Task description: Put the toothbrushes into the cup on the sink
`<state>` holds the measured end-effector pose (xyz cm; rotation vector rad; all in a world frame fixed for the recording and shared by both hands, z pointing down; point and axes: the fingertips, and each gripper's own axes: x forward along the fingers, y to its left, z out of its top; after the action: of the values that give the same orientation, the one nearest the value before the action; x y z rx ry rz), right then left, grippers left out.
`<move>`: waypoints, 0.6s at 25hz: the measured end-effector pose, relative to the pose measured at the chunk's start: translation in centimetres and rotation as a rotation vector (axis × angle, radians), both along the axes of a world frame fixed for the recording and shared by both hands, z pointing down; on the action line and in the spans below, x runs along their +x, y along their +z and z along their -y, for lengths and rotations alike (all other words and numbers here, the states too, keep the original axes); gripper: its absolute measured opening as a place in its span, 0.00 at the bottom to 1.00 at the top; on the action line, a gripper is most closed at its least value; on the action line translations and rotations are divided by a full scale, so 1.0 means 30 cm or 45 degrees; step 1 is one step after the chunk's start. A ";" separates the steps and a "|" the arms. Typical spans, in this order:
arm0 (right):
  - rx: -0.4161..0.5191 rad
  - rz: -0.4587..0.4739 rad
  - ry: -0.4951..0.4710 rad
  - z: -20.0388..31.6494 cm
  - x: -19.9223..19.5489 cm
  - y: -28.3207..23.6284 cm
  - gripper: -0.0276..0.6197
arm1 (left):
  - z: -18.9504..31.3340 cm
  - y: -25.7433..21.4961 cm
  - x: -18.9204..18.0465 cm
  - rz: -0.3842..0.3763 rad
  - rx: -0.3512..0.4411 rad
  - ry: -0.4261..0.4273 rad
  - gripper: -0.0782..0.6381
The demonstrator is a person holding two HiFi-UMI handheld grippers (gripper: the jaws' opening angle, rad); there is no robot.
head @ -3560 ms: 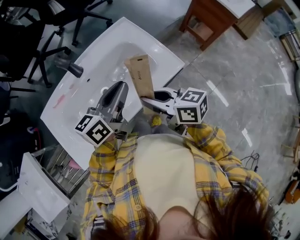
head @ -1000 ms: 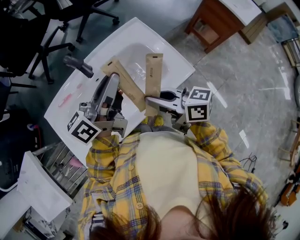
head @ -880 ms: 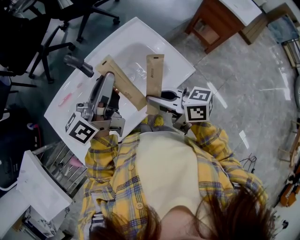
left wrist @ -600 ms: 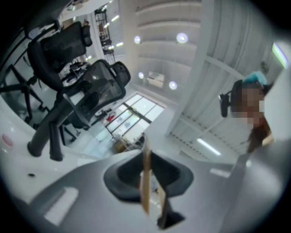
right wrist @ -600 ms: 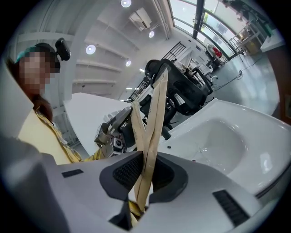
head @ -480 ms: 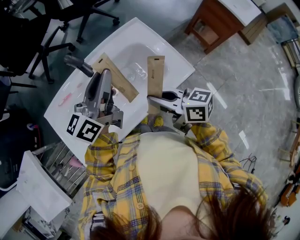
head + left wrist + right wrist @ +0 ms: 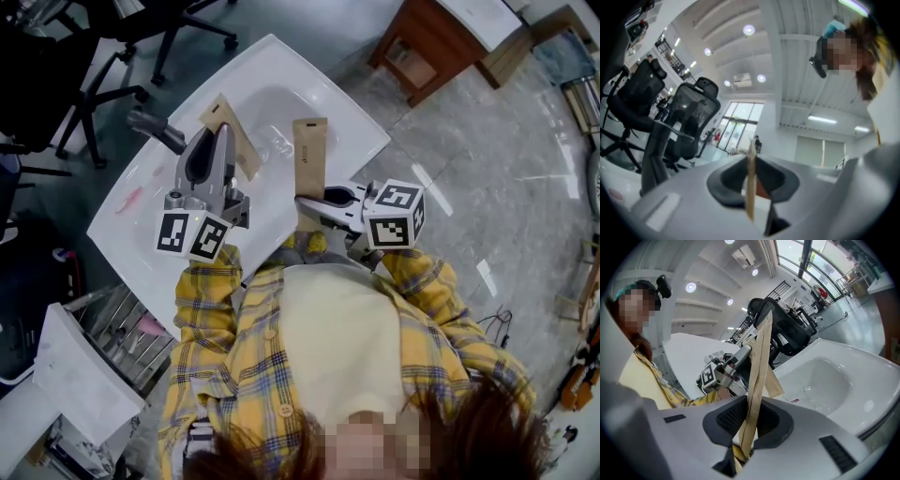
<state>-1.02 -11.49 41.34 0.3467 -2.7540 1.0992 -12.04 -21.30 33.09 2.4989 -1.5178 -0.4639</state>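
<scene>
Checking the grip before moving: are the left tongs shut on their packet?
Shut: the left tongs clamp the brown packet, seen edge-on between them.

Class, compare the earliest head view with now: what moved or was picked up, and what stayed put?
The left gripper has taken hold of a second flat brown paper packet and carried it toward the grey faucet. The right gripper has swung its own brown paper packet straighter away from the person, staying shut on it at the white sink's front edge.
</scene>
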 end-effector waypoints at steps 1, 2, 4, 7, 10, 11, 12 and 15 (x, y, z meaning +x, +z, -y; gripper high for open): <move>-0.001 -0.003 0.002 0.000 -0.001 0.003 0.11 | 0.006 0.010 -0.001 0.017 0.015 -0.011 0.20; -0.003 -0.005 0.003 0.000 -0.002 0.007 0.11 | 0.011 0.019 -0.003 0.030 0.031 -0.021 0.20; -0.004 -0.010 0.004 -0.002 -0.004 0.013 0.11 | 0.024 0.038 -0.010 0.034 0.055 -0.046 0.20; -0.004 -0.016 -0.002 -0.005 -0.005 0.017 0.11 | 0.051 0.067 -0.029 0.015 0.063 -0.100 0.20; -0.008 -0.020 -0.009 -0.005 -0.005 0.018 0.11 | 0.076 0.099 -0.042 0.037 0.061 -0.152 0.20; -0.010 -0.021 -0.009 -0.004 -0.004 0.019 0.11 | 0.081 0.111 -0.042 0.052 0.060 -0.163 0.20; -0.013 -0.022 -0.008 -0.004 -0.003 0.021 0.11 | 0.085 0.121 -0.041 0.064 0.057 -0.170 0.20; -0.019 -0.025 -0.006 -0.004 0.002 0.026 0.11 | 0.093 0.142 -0.037 0.062 0.054 -0.188 0.20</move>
<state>-0.97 -11.37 42.12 0.3470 -2.7269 1.1088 -13.16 -24.09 37.36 2.4566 -1.7369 -0.4657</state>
